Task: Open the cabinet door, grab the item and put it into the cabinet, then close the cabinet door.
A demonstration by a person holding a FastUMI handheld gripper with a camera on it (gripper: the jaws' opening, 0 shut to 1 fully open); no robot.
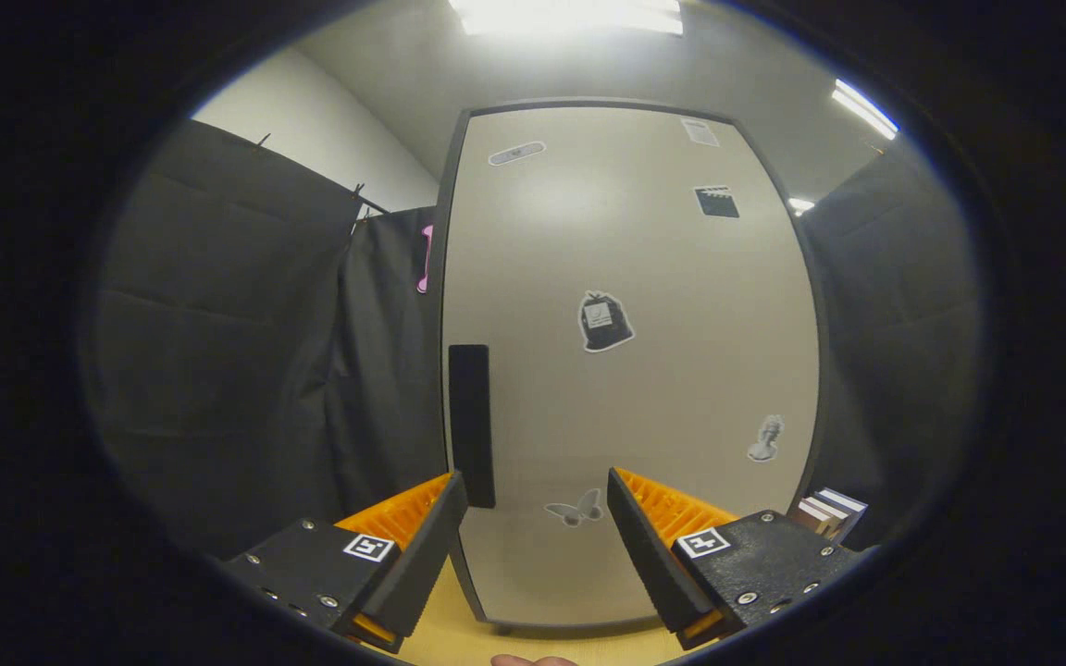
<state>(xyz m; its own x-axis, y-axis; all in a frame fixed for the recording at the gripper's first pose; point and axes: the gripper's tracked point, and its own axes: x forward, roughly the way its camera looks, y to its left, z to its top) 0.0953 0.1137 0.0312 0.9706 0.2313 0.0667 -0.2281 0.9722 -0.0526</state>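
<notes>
Black cloth walls (246, 351) hang at the left and right of the frame, with ceiling lights (570, 14) glaring along the top. At centre stands a pale grey cabinet door (644, 388), closed, dotted with small stickers (604, 321). Its dark vertical handle (471, 424) runs down the door's left edge. The gripper (538, 504), at the bottom centre, has its fingers spread apart and holding nothing. The handle sits just above the left fingertip. A small striped box (829, 511) peeks out at lower right, beside the cabinet, on the tan tabletop (459, 638).
</notes>
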